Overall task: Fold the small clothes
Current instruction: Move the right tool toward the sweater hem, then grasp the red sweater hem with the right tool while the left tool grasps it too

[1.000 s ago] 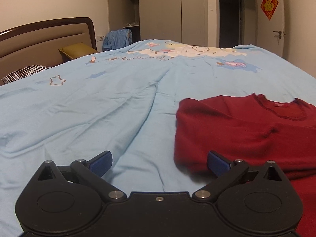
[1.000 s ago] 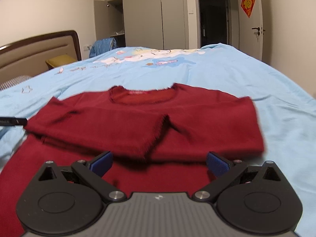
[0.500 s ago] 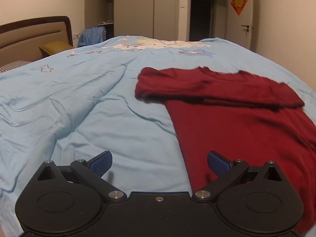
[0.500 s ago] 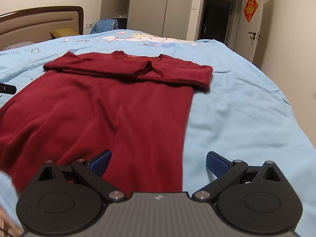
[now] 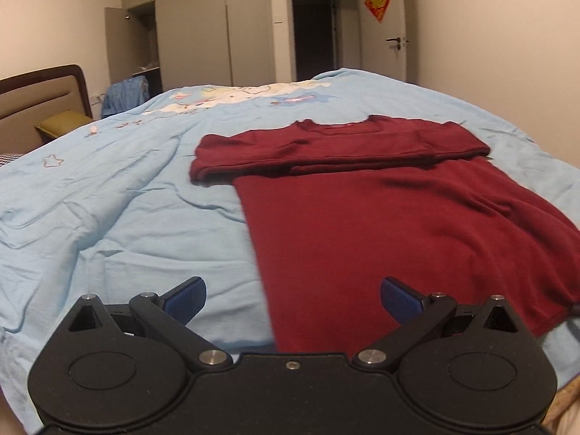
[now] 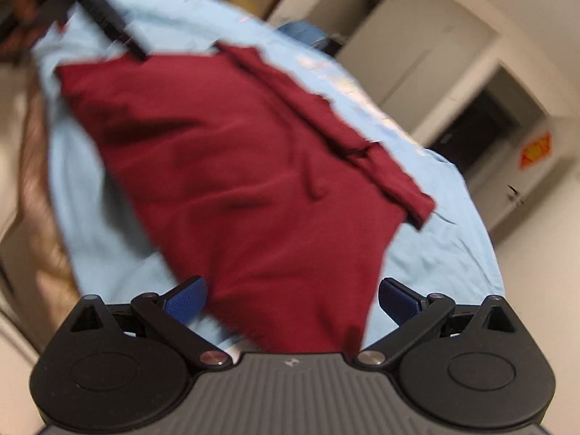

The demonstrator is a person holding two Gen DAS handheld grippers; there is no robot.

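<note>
A dark red sweater [image 5: 380, 214] lies flat on the light blue bedspread [image 5: 119, 195], sleeves folded across its chest near the collar. My left gripper [image 5: 293, 299] stands open over the sweater's near left hem corner, nothing between its blue pads. The right wrist view is tilted and blurred; there the sweater [image 6: 235, 166] runs diagonally, and my right gripper [image 6: 292, 299] is open above its near hem with nothing held. The black shape at that view's top left looks like the left gripper [image 6: 108, 25].
A brown headboard [image 5: 43, 98] and an olive pillow [image 5: 63, 123] sit at the left. Grey wardrobes [image 5: 203, 36], a dark doorway [image 5: 313, 34] and a white door [image 5: 393, 43] stand beyond the bed. The bed's near edge and wooden floor [image 6: 40, 181] show at the right wrist view's left.
Both grippers pulled back from the folded sleeves toward the sweater's hem. The right gripper has rolled sideways, tilting and blurring its view. Both stayed open.
</note>
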